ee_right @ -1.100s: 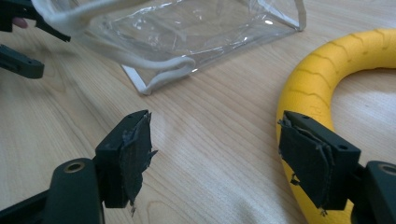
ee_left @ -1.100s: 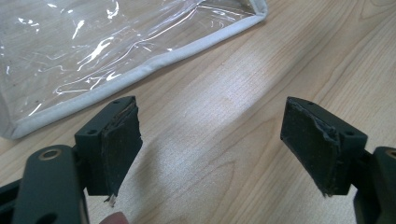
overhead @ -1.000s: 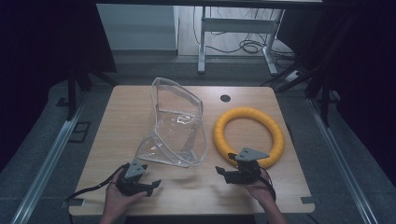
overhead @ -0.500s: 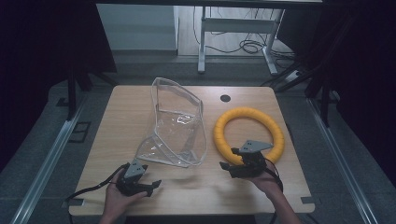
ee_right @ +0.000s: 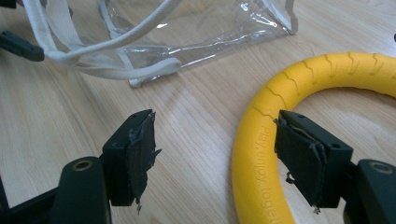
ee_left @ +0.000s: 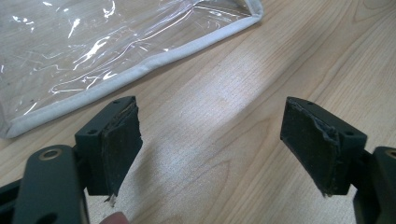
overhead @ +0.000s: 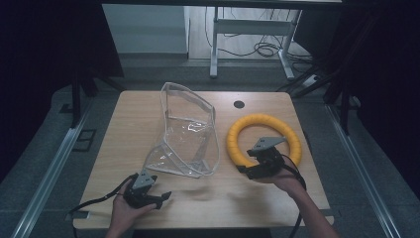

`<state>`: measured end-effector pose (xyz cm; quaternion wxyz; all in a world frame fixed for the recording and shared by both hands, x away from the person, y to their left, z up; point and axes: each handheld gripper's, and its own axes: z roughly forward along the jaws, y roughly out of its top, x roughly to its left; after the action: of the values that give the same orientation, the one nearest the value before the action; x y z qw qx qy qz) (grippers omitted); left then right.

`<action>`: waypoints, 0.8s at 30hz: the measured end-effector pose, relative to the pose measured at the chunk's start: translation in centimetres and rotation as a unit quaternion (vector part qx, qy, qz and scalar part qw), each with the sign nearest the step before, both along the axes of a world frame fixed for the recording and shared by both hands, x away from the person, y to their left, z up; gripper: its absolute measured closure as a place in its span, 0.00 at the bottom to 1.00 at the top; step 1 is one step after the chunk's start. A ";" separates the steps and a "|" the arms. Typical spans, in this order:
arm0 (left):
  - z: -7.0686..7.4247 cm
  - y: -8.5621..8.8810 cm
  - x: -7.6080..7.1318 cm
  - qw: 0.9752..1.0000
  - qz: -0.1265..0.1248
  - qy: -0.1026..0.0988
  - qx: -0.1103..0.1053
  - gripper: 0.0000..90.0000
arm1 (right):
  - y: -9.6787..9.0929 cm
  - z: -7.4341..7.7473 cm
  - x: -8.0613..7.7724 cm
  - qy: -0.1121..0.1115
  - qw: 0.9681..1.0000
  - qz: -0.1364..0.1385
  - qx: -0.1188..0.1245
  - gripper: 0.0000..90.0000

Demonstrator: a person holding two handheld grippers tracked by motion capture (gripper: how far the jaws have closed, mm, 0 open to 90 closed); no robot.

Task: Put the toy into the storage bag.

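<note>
Nothing grabbed yet: my right tongs (ee_right: pixel 215 158) gape wide astride the yellow ring (ee_right: pixel 261 140); left tongs (ee_left: pixel 210 140) wide, empty, near the clear bag (ee_left: pixel 93 51).

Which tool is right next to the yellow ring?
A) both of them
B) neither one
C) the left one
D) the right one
D: the right tool sits open at the yellow ring, its jaws straddling the near rim, while the left tool is over bare table by the clear bag.
</note>
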<state>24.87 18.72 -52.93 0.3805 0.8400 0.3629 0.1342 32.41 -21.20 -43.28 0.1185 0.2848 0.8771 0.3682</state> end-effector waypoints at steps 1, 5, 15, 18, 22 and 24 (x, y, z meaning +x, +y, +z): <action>0.0 0.0 0.0 1.000 -0.001 0.001 0.000 0.22 | 0.1 0.1 0.1 0.004 1.000 0.003 -0.003 0.33; 0.0 0.0 0.0 1.000 -0.003 0.001 0.002 0.22 | 0.3 0.5 1.0 0.016 1.000 0.010 -0.024 0.32; 0.0 0.0 0.0 1.000 -0.003 0.001 0.003 0.22 | 1.3 0.4 3.2 0.053 0.994 0.024 -0.087 0.32; 0.0 0.0 0.0 1.000 -0.003 0.001 0.002 0.22 | 1.4 0.1 3.7 0.065 0.993 0.027 -0.097 0.32; 0.0 0.0 0.0 1.000 -0.003 0.001 0.003 0.22 | 1.4 -0.3 4.1 0.075 0.990 0.029 -0.115 0.32; 0.0 0.0 0.0 1.000 -0.003 0.002 0.003 0.22 | 1.4 -0.7 4.5 0.084 0.988 0.030 -0.128 0.34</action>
<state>24.88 18.75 -52.91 0.3779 0.8422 0.3608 0.1328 36.92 -19.78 -44.00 0.0690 0.2708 0.9320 0.2310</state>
